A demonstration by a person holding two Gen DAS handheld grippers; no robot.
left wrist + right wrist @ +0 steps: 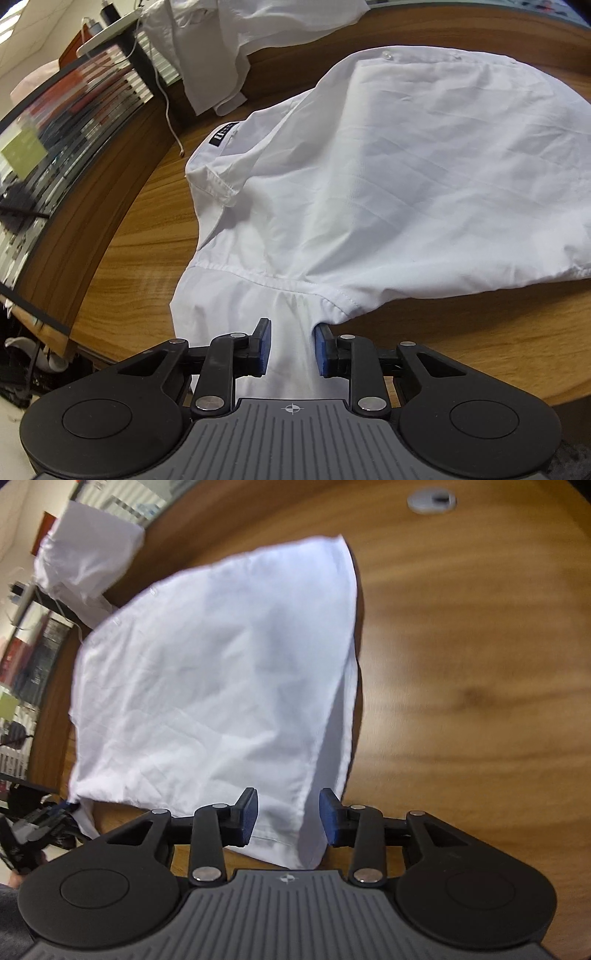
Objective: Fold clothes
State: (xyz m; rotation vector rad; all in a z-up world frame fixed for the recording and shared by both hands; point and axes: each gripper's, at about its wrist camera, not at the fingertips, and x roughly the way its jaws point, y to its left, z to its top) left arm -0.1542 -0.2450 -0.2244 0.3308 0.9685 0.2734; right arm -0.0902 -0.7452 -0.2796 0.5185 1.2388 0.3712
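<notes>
Left hand-held gripper (291, 347): jaws apart w/ a gap, blue pads either side of a strip of white cloth, not pinching it as far as we can tell. That strip is the sleeve end of the white shirt (388, 184), running down between the pads from the shoulder seam. Right hand-held gripper (288, 818): jaws also spread, straddling the shirt's hem corner (288, 834); cloth sits in the gap, pads not pressed on it.

Outward from the left hand-held gripper: the shirt body spreads away across the wooden counter (129, 266), collar w/ its black label (221, 136) off toward the far left of the shirt, button placket along the shirt's far edge. The body looks doubled over itself, so the shirt seems partly folded; how far, we can't settle. Beyond the shirt, at the counter's back edge, a second white garment (229, 44) lies bunched. In the right view a small grey disc (430, 498) sits on the counter well past the shirt's far corner.

Handling, our judgement: thin woven cotton, light, limp, creases easily, not fragile. It'll sag and drag if lifted by one point, so we'd grip at stitched edges, i.e. cuff, shoulder seam, hem corner, where layers are thick and won't slip from the pads. Smooth counter means the cloth slides readily when pulled.
</notes>
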